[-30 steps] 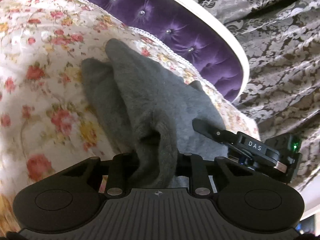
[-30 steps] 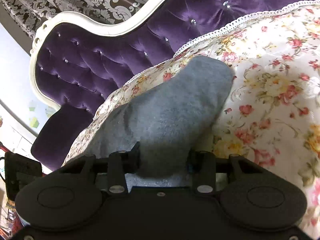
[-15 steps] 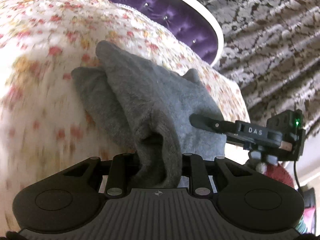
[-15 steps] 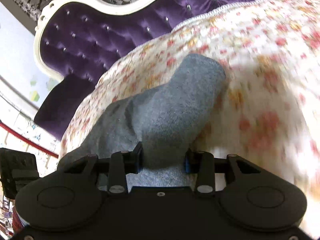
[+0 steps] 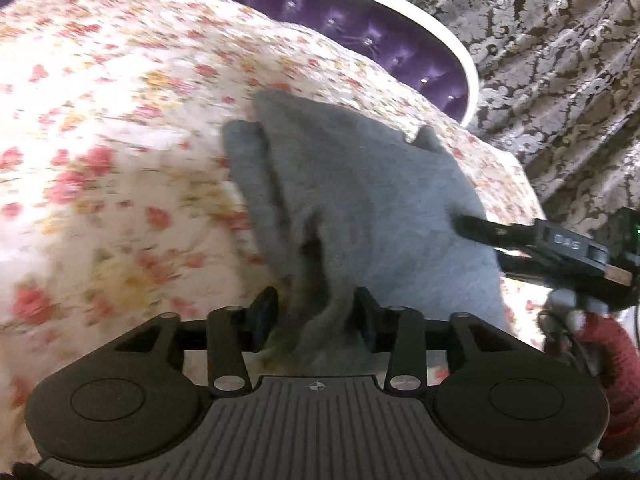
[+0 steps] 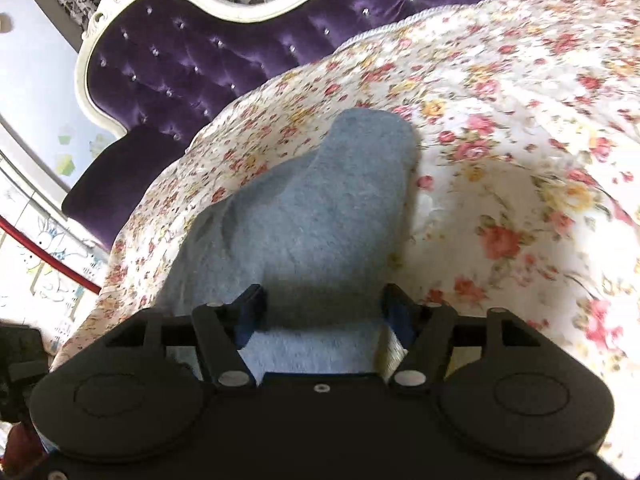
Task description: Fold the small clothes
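Left wrist view: a grey garment (image 5: 360,200) is seen lying on a floral bedspread (image 5: 120,140), and plenty of bare spread is left open to the left of it. Far off, the bed is closed in by a purple tufted headboard (image 5: 360,36) with a white frame; the right edge of the bed drops off toward patterned curtains (image 5: 560,60). The left gripper (image 5: 316,316) is caught with its jaws opening, a bunched fold of the garment between them, with a gap on the left side, so no real pinch is seen. The right gripper (image 5: 476,226) is seen at the garment's right edge, held by a hand with a red sleeve (image 5: 612,360).

Right wrist view: the garment (image 6: 320,216) is spread away from the right gripper (image 6: 324,312), near the bed's left edge, while lots of free bedspread (image 6: 520,160) is seen to the right. The headboard (image 6: 200,60) bounds the far side. The jaws are opening here too, fairly wide, with the near hem between them and a gap on the right.
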{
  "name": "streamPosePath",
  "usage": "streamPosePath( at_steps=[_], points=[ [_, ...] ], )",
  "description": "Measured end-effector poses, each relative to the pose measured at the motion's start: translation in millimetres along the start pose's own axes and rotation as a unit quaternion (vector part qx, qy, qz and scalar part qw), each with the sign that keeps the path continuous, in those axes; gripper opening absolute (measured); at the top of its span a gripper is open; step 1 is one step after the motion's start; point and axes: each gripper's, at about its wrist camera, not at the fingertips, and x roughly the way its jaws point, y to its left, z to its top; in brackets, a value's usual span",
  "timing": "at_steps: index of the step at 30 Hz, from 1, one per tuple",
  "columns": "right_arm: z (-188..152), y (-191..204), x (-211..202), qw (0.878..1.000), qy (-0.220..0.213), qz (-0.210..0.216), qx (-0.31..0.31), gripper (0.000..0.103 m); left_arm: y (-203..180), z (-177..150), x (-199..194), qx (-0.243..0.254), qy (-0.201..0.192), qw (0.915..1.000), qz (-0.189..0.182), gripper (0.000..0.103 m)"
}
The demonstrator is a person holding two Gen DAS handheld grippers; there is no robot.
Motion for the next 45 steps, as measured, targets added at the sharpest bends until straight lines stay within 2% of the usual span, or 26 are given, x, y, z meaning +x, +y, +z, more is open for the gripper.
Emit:
streamPosePath(
  at_steps=[2,5,7,9,13,16,18,19,20,26,28,30,34,36,37,40,45],
  points=[
    [-6.5,-1.8,-7.3,1.0,-0.013,-0.005,0.003,0.077,5.7,-5.3,-7.9,-0.004,-0.004,1.0,0.006,0.043],
    [-14.9,-4.7,-17.0,0.999,-0.029,-0.014,0.01,0.078,4.2,-10.3,-19.0,-0.01,-0.006,0.9998,0.016,0.043],
    [-19.8,-5.6,-24.0,0.999,-0.04,-0.019,0.015,0.079,-6.1,-14.1,-29.3,0.014,-0.022,0.9985,0.048,0.043],
    [-24.3,-4.7,-33.1,0.998,-0.051,-0.027,0.012,0.079,-17.5,-17.1,-44.3,0.044,-0.043,0.9962,0.062,0.043],
    [-30.6,3.2,-55.2,0.996,-0.083,-0.045,-0.009,0.08,-48.4,-17.5,-74.3,0.108,-0.116,0.9844,0.077,0.043],
    [-32.6,13.8,-68.4,0.991,-0.116,-0.054,-0.039,0.081,-68.6,-6.9,-76.1,0.143,-0.159,0.9741,0.075,0.047],
    [-31.8,25.7,-72.2,0.987,-0.135,-0.055,-0.072,0.069,-76.4,4.4,-63.7,0.149,-0.164,0.973,0.064,0.048],
    [-30.9,32.8,-72.3,0.984,-0.142,-0.054,-0.093,0.052,-77.9,9.4,-56.2,0.146,-0.165,0.9738,0.057,0.048],
    [-29.9,39.1,-70.7,0.981,-0.147,-0.055,-0.11,0.041,-79.7,13.9,-47.8,0.142,-0.161,0.9753,0.052,0.048],
    [-23.8,48.6,-38.8,0.979,-0.134,-0.047,-0.145,0.039,-83.5,25.8,2.0,0.136,-0.135,0.9798,0.057,0.048],
    [-26.7,44.1,-14.4,0.984,-0.094,-0.054,-0.142,0.04,-78.5,24.3,9.0,0.136,-0.125,0.9811,0.057,0.048],
    [-32.7,33.5,6.6,0.99,-0.053,-0.036,-0.122,0.041,-73.4,25.6,15.9,0.136,-0.118,0.9817,0.062,0.048],
    [-30.7,34.4,2.0,0.99,-0.05,-0.029,-0.128,0.044,-57.3,29.9,29.5,0.118,-0.114,0.9827,0.086,0.048],
    [-24.3,35.5,-8.8,0.991,-0.062,-0.022,-0.121,0.044,-45.1,30.8,39.6,0.102,-0.089,0.9855,0.103,0.049],
    [-21.1,36.4,-13.5,0.99,-0.073,-0.022,-0.122,0.044,-37.2,28.5,43.6,0.089,-0.078,0.9879,0.1,0.05],
    [-9.5,40.9,-18.6,0.986,-0.098,-0.022,-0.13,0.045,-28.7,23.1,40.7,0.066,-0.085,0.9904,0.087,0.05],
    [10.4,41.1,11.3,0.987,-0.086,-0.02,-0.138,0.045,-29.8,18.9,37.7,0.069,-0.093,0.9891,0.091,0.05]
  ],
)
